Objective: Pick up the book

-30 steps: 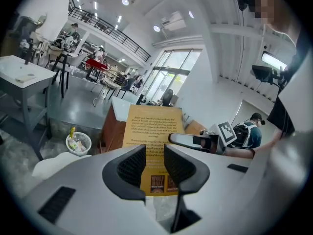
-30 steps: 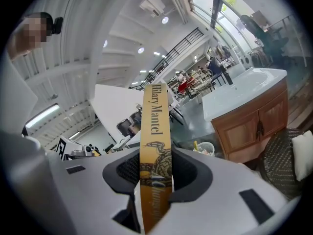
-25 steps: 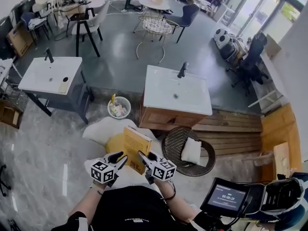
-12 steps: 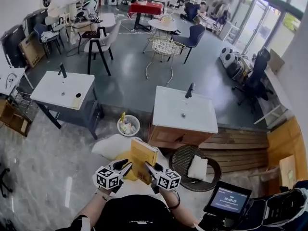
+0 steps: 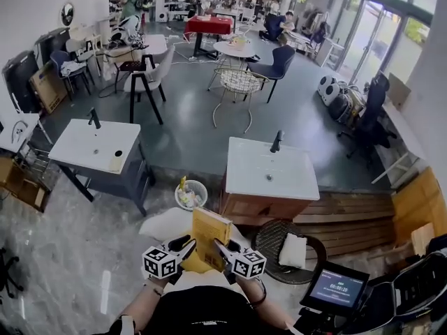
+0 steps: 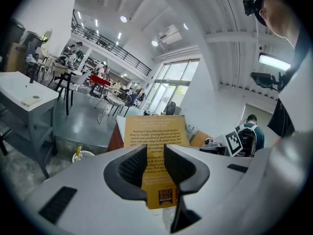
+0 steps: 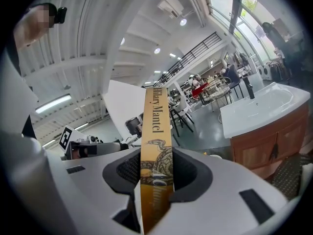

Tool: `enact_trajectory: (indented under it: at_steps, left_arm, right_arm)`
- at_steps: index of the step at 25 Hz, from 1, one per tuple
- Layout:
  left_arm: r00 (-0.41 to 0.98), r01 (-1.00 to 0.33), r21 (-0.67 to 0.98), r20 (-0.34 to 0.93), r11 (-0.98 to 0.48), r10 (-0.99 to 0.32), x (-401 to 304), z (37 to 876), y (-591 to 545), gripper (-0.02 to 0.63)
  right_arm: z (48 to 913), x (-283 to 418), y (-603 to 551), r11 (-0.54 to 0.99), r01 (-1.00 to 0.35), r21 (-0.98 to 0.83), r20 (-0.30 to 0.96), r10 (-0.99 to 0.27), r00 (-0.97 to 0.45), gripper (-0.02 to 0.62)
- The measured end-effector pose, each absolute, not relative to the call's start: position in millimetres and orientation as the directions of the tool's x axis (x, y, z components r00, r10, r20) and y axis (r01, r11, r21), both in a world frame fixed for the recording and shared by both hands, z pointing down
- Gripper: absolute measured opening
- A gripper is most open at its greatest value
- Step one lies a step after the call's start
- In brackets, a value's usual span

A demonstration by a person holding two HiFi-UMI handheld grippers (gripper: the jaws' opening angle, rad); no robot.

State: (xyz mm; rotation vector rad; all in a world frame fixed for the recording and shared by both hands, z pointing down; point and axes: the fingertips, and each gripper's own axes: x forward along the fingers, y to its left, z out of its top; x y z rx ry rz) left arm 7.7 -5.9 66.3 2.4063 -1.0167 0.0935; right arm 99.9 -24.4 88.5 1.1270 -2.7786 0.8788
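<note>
right gripper [image 7: 155, 163] is clamped on the book [image 7: 155, 131]. its pads squeeze both covers right by the spine. the spine faces its cam, upright, w/ print running down it.

head view: the yellow-orange book [image 5: 209, 234] is up off the floor, standing upright, just in front of the person's chest and btwn the two tools. right gripper [image 5: 221, 247] grips it from its right side. left gripper [image 5: 185, 243] sits at its left side w/ tips just beside the cover; can't tell if they touch.

left gripper view: left gripper [image 6: 155, 153] has its jaws nearly together w/ a slim gap and nothing pinched btwn them. the book's back cover [image 6: 154, 131], w/ a text block on it, faces the cam past the jaw tips.

beyond the book on the floor:
- a white wire bin [image 5: 191, 194] w/ rubbish in it.
- a wooden vanity [image 5: 258, 204] w/ white basin top and black tap [image 5: 276, 142].
- a round dark basket [image 5: 269, 227] holding a white pillow [image 5: 292, 251], just right of the book.
- a second basin on a grey stand [image 5: 94, 145], well off to the left.
- a tablet screen [image 5: 334, 287], lit, at lower right.
</note>
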Motion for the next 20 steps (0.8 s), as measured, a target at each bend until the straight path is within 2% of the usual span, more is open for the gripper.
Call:
enact_trajectory:
  at_steps: [20]
  left_arm:
    - [0.707, -0.690, 0.455, 0.255, -0.564, -0.659, -10.7, 64.0, 2.1, 0.107]
  right_arm:
    - [89.2, 82.8, -18.0, 0.602, -0.653, -0.460, 0.252, -0.617, -0.746, 0.161]
